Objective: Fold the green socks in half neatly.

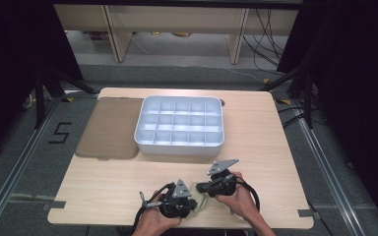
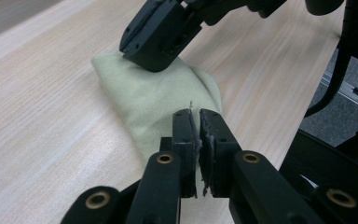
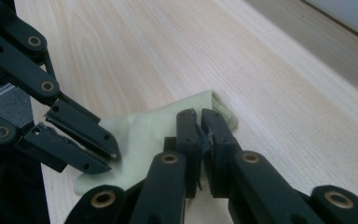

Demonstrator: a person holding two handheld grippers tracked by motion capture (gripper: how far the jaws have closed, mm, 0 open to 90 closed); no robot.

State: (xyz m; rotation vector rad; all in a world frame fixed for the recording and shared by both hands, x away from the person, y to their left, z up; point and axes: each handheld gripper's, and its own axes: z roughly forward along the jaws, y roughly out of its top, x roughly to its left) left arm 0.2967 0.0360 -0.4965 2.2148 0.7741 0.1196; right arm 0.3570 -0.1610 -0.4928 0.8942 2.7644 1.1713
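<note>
A pale yellow-green cloth (image 1: 200, 200) lies flat near the table's front edge, between the two hands. In the left gripper view the cloth (image 2: 154, 100) runs away from my left gripper (image 2: 196, 114), whose jaws are shut on its near end, a loose thread sticking up at the tips. My right gripper (image 2: 156, 58) presses down on the far end there. In the right gripper view my right gripper (image 3: 198, 115) is shut on the cloth (image 3: 142, 130) close to its ribbed hem, and my left gripper (image 3: 105, 156) pinches the opposite corner. In the high view the left gripper (image 1: 192, 204) and the right gripper (image 1: 201, 188) sit close together.
A white tray (image 1: 142, 140) with several empty compartments stands at the middle back of the wooden table (image 1: 103, 182). A flat brown mat (image 1: 110, 128) lies to its left. The table's front edge runs just below the hands.
</note>
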